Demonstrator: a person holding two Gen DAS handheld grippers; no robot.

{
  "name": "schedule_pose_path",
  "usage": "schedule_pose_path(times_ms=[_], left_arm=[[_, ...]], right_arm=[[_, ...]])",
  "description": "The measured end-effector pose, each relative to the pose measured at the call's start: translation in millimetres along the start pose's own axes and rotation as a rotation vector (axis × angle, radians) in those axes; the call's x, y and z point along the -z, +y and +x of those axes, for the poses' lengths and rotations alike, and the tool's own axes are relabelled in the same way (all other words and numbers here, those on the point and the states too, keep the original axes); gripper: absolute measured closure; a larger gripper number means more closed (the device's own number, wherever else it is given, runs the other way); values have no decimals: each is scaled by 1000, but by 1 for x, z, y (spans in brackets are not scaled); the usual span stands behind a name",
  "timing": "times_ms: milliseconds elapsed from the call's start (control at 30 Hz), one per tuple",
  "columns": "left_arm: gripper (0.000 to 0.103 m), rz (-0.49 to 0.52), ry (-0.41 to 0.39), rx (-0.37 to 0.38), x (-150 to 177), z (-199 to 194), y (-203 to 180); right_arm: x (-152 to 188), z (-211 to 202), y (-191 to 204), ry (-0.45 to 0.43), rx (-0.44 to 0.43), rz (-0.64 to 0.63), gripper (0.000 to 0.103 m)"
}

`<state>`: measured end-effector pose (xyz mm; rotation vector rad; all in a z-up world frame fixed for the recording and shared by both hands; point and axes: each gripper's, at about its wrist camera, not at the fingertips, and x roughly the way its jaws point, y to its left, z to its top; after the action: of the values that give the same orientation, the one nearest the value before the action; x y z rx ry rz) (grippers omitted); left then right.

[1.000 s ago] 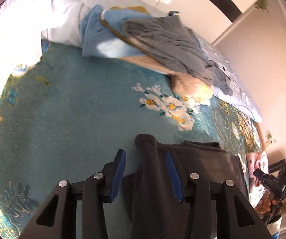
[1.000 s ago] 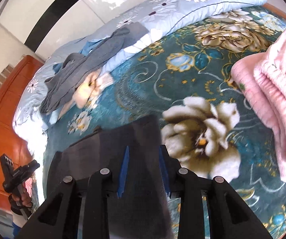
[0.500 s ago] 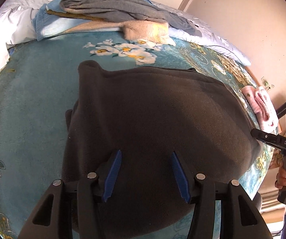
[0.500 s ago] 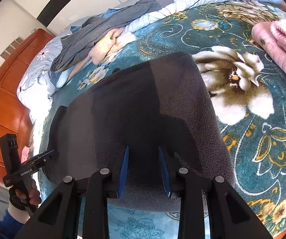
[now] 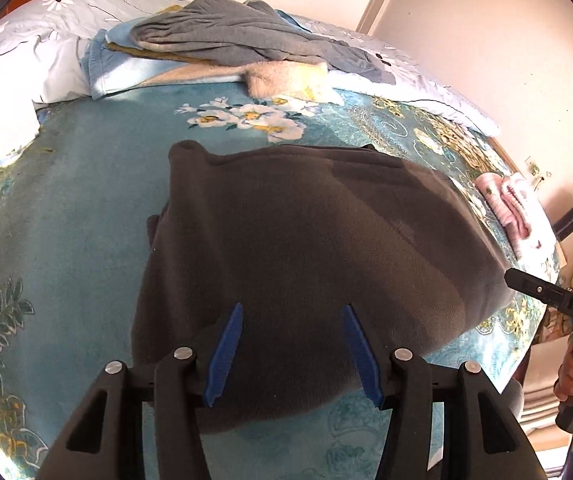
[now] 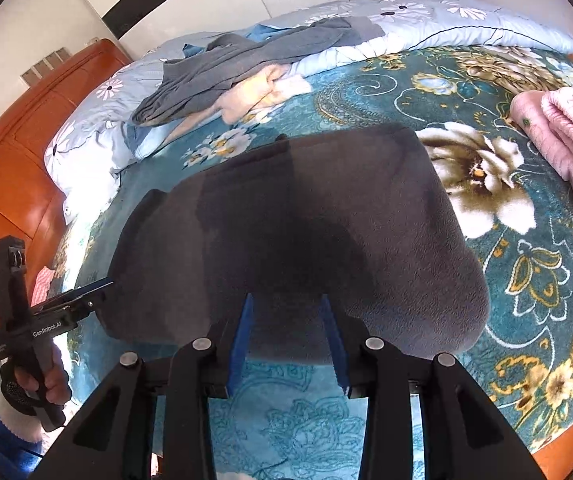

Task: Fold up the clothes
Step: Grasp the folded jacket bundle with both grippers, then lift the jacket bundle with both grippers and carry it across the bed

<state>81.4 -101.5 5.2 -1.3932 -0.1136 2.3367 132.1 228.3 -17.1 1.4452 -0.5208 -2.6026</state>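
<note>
Left wrist view first: the left gripper (image 5: 292,350) hangs above the near edge of the dark fleece garment (image 5: 306,248), blue pads spread wide and holding nothing, the cloth passing beneath the gap between them. The garment lies flat on the teal floral blanket (image 5: 66,220), its long axis running left to right across the bed, with a small raised corner at its far left. Off at the right edge the right gripper (image 5: 542,296) pokes in, its tip just beside the garment's right end; from here I cannot tell how its jaws stand. Far behind sits a pile of grey and cream clothes (image 5: 238,40), and a pink garment (image 5: 514,208) lies at the right edge. Over to the right wrist view: the right gripper (image 6: 286,340) also has its pads apart, a narrower gap, empty, poised over the near hem of the dark fleece garment (image 6: 298,232). The cloth stretches away from it towards the far side, and the left gripper (image 6: 86,296) shows at the left, near the garment's left end. So both tools sit on the near long edge, one towards each end, about equally close, and my read is that the next fold would carry that near edge away towards the far one, or bring one end across.
</note>
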Motion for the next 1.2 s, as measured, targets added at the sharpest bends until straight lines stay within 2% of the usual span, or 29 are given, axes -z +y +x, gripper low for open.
schedule_pose_path(times_ms=[100, 333, 467, 500, 533, 567, 600, 633, 667, 800, 833, 933, 967, 1033, 1133, 1200], left_arm=[[46, 17, 16, -15, 4, 7, -2], [45, 29, 36, -28, 11, 21, -5], [45, 29, -14, 5, 0, -2, -1], [41, 13, -27, 3, -4, -7, 5], [33, -10, -36, -2, -9, -10, 13], [27, -44, -34, 1, -14, -10, 24], [16, -80, -29, 6, -18, -9, 36], [12, -119, 1, 29, -22, -5, 49], [11, -154, 28, 64, -25, 0, 61], [11, -284, 119, 170, -26, 27, 105], [10, -339, 140, 215, -24, 35, 117], [8, -529, 209, 448, -14, 63, 143], [7, -550, 213, 481, -13, 68, 144], [0, -549, 217, 521, -15, 75, 141], [0, -481, 258, 548, -24, 83, 126], [0, -420, 293, 530, -29, 90, 113]], right_arm=[[6, 15, -1, 33, 19, 25, 66], [11, 33, -17, 70, -15, 116, 66], [4, 11, -20, 12, -60, 112, 66], [1, 3, -24, -15, -74, 115, 65], [-3, -4, -28, -41, -88, 117, 62], [-6, -9, -37, -64, -98, 137, 51], [-10, -14, -47, -87, -108, 159, 43], [-14, -19, -57, -110, -117, 181, 42], [-17, -20, -69, -119, -130, 204, 42], [-18, -10, -116, -74, -175, 315, 40], [-17, -5, -126, -60, -192, 337, 40], [-17, 13, -152, -8, -329, 408, 36], [-17, 22, -159, 13, -363, 433, 34], [-22, 40, -170, 55, -412, 470, 34], [-28, 61, -172, 92, -482, 496, 34], [-39, 72, -165, 107, -541, 474, 34]])
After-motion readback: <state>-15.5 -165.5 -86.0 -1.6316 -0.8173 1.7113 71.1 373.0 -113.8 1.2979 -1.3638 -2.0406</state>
